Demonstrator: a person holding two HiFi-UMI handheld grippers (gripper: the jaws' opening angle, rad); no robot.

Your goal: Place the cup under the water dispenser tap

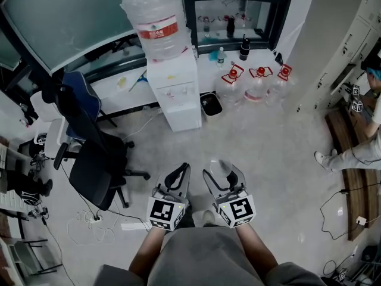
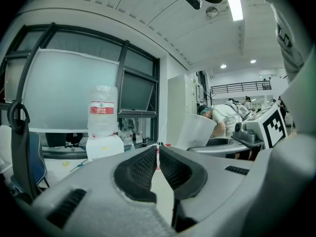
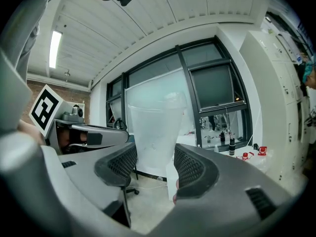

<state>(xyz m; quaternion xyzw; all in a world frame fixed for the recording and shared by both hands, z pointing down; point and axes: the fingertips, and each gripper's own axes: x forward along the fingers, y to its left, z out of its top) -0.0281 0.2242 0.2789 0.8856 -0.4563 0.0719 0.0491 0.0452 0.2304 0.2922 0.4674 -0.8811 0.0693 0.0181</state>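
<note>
Translucent plastic cup (image 3: 154,132) stands upright, clamped between the wide-set jaws of the right gripper (image 3: 155,152) for carrying. White water dispenser (image 1: 175,94) stands far off across the floor. Left gripper (image 2: 158,157) is closed, empty and evidently spare.

A black office chair (image 1: 98,162) stands on the pale grey floor (image 1: 274,142) near dark-framed windows (image 1: 238,5), under a lit ceiling strip (image 2: 235,8).

The water dispenser (image 1: 172,91) stands against the far wall, ahead of both grippers, with a bottle (image 1: 156,19) mounted on top. A bin (image 1: 211,103) sits just beside it on the right, and three spare bottles (image 1: 257,83) stand on the floor further right. An office chair (image 1: 98,159) stands to the dispenser's left. The cup (image 3: 155,132) sits between the jaws of the right gripper (image 1: 223,171), to the right of the left gripper (image 1: 180,170).
</note>
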